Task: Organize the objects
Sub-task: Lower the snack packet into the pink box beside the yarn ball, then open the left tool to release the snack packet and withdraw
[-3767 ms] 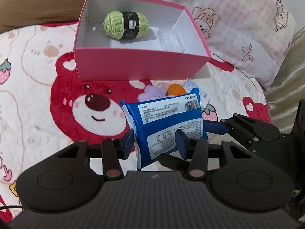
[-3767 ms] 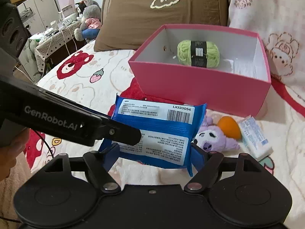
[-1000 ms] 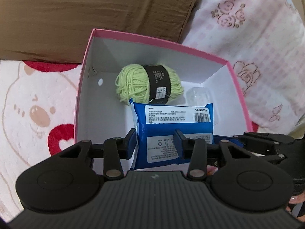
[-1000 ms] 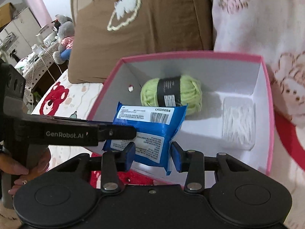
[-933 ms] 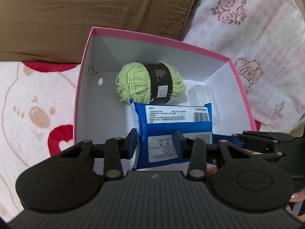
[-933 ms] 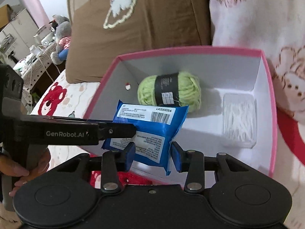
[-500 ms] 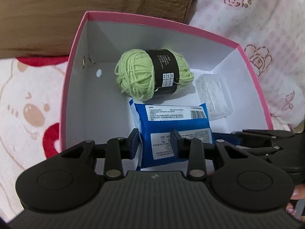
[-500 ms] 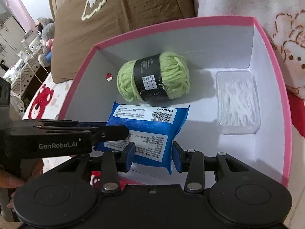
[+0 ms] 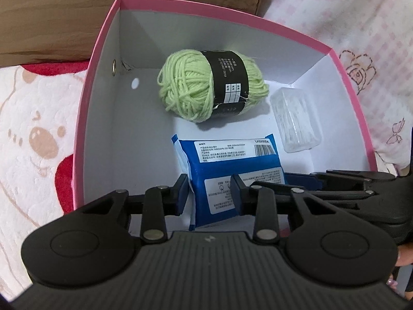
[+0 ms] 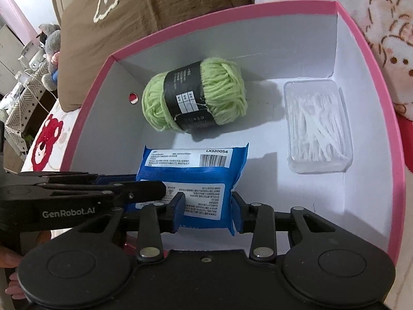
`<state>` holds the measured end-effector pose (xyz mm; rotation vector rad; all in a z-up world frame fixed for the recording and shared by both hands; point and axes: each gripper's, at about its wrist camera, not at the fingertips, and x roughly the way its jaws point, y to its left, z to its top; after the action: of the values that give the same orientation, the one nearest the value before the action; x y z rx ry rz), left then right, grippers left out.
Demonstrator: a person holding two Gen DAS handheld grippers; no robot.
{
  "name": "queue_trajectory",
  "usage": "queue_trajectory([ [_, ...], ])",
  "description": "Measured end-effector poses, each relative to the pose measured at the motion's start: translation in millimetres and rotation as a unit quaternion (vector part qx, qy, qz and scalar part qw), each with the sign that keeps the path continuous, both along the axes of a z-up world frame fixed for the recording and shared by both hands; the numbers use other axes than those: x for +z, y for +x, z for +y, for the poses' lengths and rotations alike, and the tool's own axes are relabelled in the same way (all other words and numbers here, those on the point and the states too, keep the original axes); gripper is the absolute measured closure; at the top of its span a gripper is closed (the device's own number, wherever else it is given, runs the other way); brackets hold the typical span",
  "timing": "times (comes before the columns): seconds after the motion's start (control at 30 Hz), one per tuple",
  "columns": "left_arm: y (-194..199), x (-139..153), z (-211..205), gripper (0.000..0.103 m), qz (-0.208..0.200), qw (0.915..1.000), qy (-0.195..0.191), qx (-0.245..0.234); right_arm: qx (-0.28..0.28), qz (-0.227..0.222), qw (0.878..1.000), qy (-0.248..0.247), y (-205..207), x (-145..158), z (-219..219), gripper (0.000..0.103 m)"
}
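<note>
box (image 10: 374, 82) | yarn (image 10: 196, 98) behind pack (image 10: 196, 170) | swab case (image 10: 317, 126) right

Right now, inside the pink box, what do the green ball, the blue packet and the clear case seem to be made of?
Green ball: soft yarn, probably wool or acrylic; wound strands show, with a black paper-like band.
Blue packet: thin, slightly glossy plastic film, judging by its crimped edge and printed label.
Clear case: hard transparent plastic; white sticks show through it.
Pink box: likely cardboard, matte white inside.
</note>
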<state>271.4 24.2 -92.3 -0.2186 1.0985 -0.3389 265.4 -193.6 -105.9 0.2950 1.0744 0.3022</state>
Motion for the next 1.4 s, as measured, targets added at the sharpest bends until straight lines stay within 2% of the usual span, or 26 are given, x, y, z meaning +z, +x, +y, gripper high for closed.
queue_trajectory([
  [0.3, 4, -6, -1, 0.070, 0.007, 0.9999, -0.001, 0.010, -0.018, -0.002, 1.000, -0.015, -2, -6, 2, 0.063],
  [0.4, 3, -4, -2, 0.061, 0.010, 0.9999, 0.001, 0.014, -0.021, -0.006, 0.999, -0.026, -4, -5, 3, 0.063],
  [0.53, -3, 5, -5, 0.055, 0.002, 0.9996, 0.022, 0.015, -0.020, -0.020, 0.998, -0.053, -6, 1, 4, 0.061],
  [0.6, -4, 11, -1, 0.047, -0.001, 0.9997, 0.006, 0.023, -0.017, -0.033, 0.997, -0.063, -11, 7, 5, 0.061],
  [0.67, -5, 16, 3, 0.046, 0.004, 0.9996, -0.009, 0.028, -0.012, -0.043, 0.997, -0.069, -16, 14, 4, 0.060],
  [1.07, -29, 73, 4, 0.046, -0.041, 0.9989, 0.008, 0.022, 0.033, -0.108, 0.989, -0.091, -60, 69, 9, 0.057],
  [1.2, -41, 92, 7, 0.044, -0.023, 0.9997, -0.002, 0.012, 0.061, -0.135, 0.982, -0.118, -75, 89, 16, 0.051],
  [1.3, -53, 112, 5, 0.044, -0.040, 0.9990, 0.019, 0.002, 0.083, -0.154, 0.975, -0.139, -88, 108, 22, 0.048],
  [1.4, -65, 135, 4, 0.042, -0.062, 0.9978, 0.021, -0.009, 0.091, -0.168, 0.970, -0.149, -99, 126, 20, 0.044],
])
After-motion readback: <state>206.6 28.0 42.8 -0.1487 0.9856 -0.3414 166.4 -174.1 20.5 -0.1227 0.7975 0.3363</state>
